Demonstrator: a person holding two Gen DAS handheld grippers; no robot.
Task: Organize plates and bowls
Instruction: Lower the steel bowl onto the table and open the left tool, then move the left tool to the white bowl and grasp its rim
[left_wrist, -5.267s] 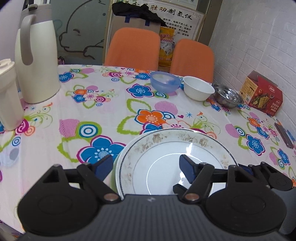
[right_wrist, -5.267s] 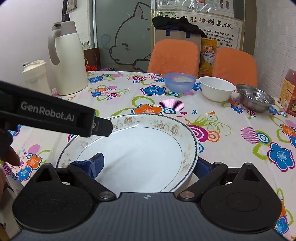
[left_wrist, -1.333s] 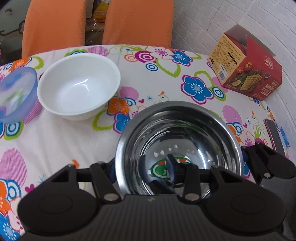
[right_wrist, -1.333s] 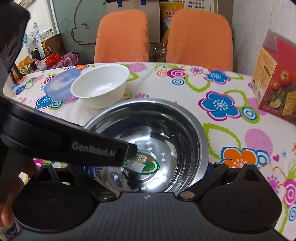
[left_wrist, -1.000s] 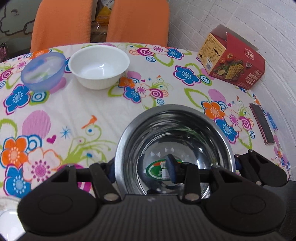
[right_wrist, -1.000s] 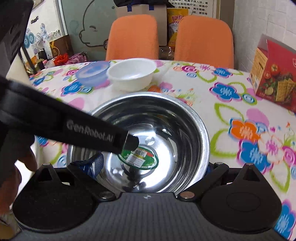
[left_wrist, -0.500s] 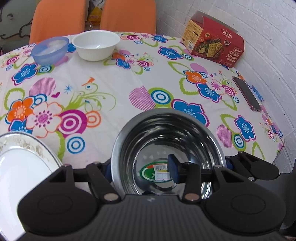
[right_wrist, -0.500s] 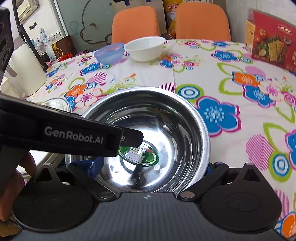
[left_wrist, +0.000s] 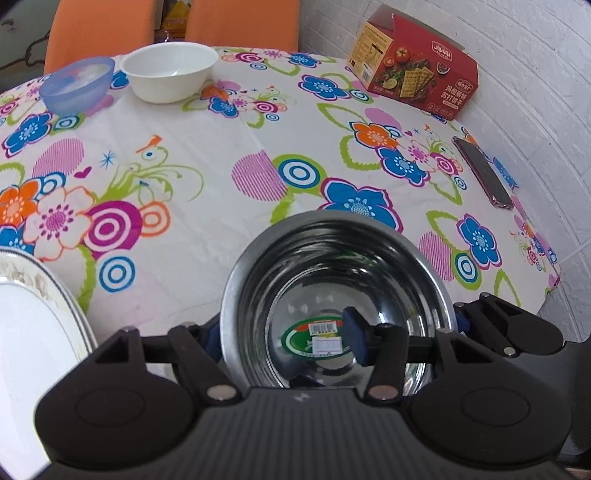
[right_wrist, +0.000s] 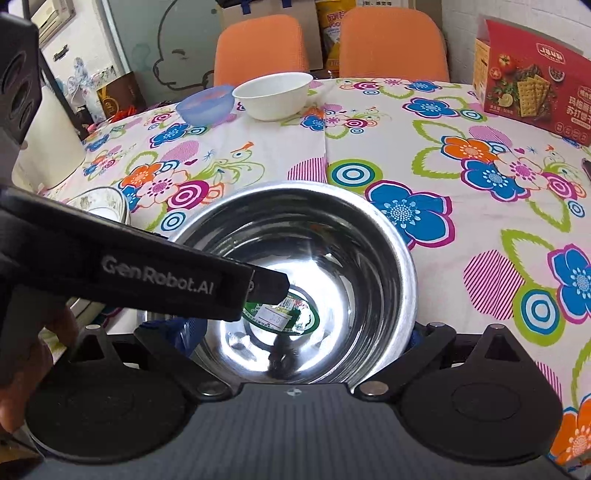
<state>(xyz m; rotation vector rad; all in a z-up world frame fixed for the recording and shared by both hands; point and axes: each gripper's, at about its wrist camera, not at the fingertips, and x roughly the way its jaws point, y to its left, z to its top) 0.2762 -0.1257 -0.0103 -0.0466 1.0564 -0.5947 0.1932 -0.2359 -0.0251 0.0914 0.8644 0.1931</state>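
steel bowl (left_wrist: 334, 280): held by both grippers, low over the floral tablecloth (left_wrist: 207, 155) at the near edge; cannot tell if it touches the cloth. Green label inside on the bottom.
left gripper (left_wrist: 284, 338): clamped on the bowl's near-left wall, one blue pad inside the bowl, the other outside the rim.
right gripper (right_wrist: 303, 332): jaws straddle the bowl's full width, pads pressed on the outer wall both sides.
plate (left_wrist: 33, 321): white, patterned rim, just left of the steel bowl, near table edge.
white bowl (left_wrist: 170, 72): far side of table, upright, empty.
blue bowl (left_wrist: 77, 85): just beside the white bowl, on its left.
cracker box (left_wrist: 415, 66): far right, by the brick wall.
phone (left_wrist: 482, 171): flat on the cloth, right edge.
hand (right_wrist: 26, 354): partly visible, gripping the left tool's handle.
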